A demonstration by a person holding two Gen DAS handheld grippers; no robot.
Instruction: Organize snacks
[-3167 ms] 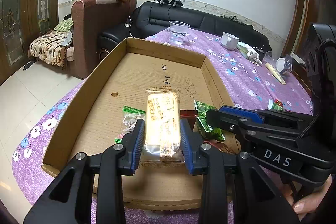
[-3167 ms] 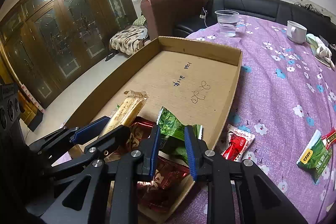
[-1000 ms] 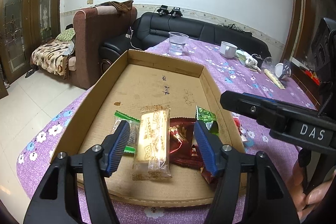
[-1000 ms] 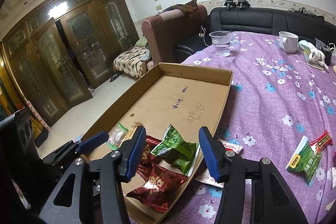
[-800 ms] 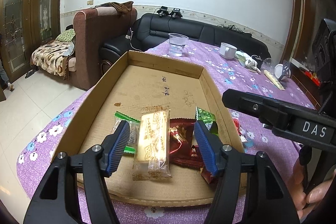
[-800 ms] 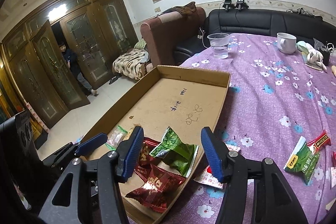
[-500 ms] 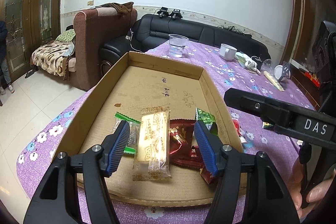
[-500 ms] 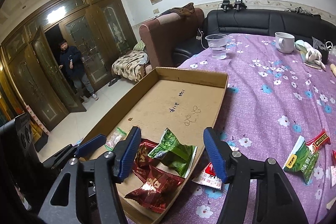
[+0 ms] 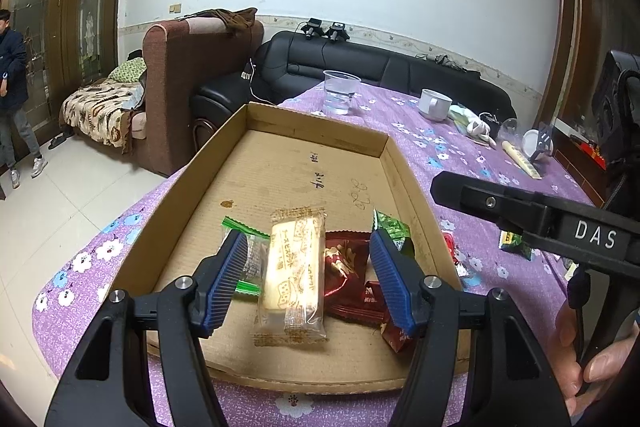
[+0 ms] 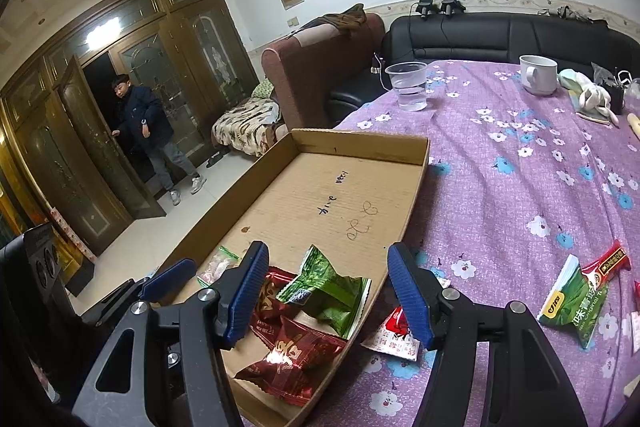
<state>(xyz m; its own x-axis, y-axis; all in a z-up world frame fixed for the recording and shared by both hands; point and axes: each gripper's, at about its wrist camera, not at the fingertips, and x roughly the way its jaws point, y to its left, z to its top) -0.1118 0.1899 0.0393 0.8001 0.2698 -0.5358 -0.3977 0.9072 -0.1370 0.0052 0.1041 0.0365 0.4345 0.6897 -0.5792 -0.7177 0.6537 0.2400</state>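
A shallow cardboard tray (image 9: 200, 163) (image 10: 416, 183) lies on the purple floral table. At its near end lie a yellow biscuit pack (image 9: 294, 267), a small clear and green candy (image 9: 250, 259), dark red packs (image 9: 346, 267) (image 10: 292, 355) and a green pack (image 9: 390, 227) (image 10: 328, 293). My left gripper (image 9: 308, 283) is open and empty, held just above the biscuit pack. My right gripper (image 10: 328, 291) is open and empty above the green pack. Outside the tray lie a red and white pack (image 10: 394, 335), a green pack (image 10: 576, 301) and a red stick (image 10: 608, 261).
A plastic cup of water (image 10: 408, 87) and a white mug (image 10: 538, 75) stand far across the table, with a cloth (image 10: 588, 93) beside the mug. A black sofa (image 10: 500, 35) and a brown armchair (image 10: 316, 63) lie beyond. A person (image 10: 148, 131) stands at the wooden doors.
Both grippers let go of their packs, opened wide and drew back a little above the tray. A person has come in through the doors at the left.
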